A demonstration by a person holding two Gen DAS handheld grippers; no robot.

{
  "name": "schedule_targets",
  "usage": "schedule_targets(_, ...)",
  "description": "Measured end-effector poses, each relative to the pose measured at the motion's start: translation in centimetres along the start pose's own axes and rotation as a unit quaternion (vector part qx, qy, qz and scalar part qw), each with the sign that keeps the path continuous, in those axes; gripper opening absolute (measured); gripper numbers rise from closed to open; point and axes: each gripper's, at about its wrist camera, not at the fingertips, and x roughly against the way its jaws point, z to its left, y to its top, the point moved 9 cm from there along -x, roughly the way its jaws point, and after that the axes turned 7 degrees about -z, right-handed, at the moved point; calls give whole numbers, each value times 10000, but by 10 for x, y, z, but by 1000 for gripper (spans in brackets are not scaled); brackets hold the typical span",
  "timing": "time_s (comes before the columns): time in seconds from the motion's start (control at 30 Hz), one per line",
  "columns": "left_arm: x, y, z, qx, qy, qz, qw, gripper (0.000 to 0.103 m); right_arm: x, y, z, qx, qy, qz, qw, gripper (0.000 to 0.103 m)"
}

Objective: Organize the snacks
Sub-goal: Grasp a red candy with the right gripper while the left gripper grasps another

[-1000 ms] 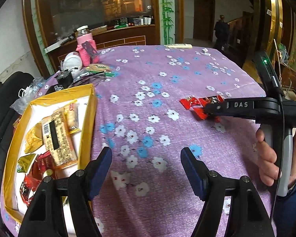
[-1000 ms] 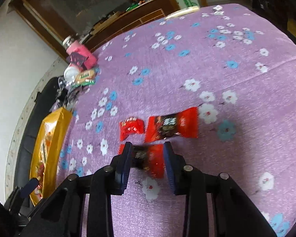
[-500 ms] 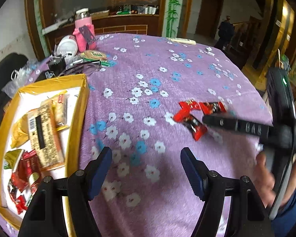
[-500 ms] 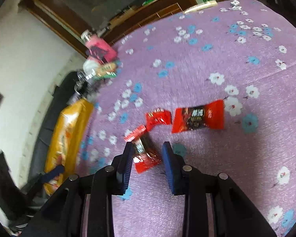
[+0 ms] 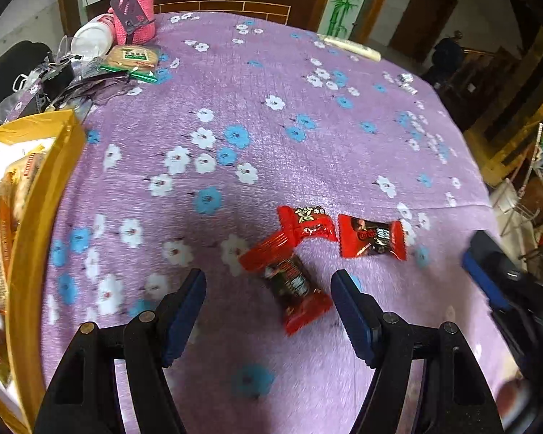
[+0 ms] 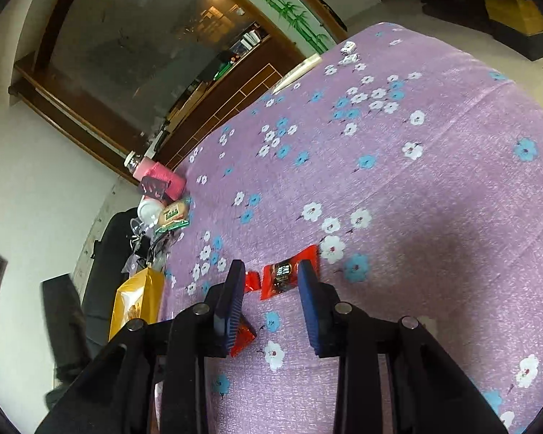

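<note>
Three red snack packets lie on the purple flowered table (image 5: 307,115). The nearest red packet (image 5: 289,282) lies slanted between the left fingers (image 5: 184,307), which are closing but do not touch it. Just beyond their tips sit a small red packet (image 5: 307,222) and, beside it, a dark-printed red packet (image 5: 373,240). The right fingers (image 6: 307,303) stand narrowly apart, pinching nothing, with the dark-printed packet seen past them. The yellow box (image 5: 36,217) of snacks stands well outside the left finger.
</note>
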Motion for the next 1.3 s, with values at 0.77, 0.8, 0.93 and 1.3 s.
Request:
schedule_targets(0.77,14,-22,52,-1020,-262,-820,9911,25,-27,-19,-6,329,-201,577,9976,30)
schedule_targets(0.8,14,-21,52,-1044,-273,-862,9904,25,-32,-23,-8,381,-312,677,9965,30)
schedule_targets(0.93,14,-21,53,-1128,-240,-1047,9878,26,-39,-23,-2,537,-577,766,9939,30)
schedule_targets(1.3,15,-21,54,-1113,-352,-1032,9878,26,-101,-4,17,1439,-1215,1121,9757,30)
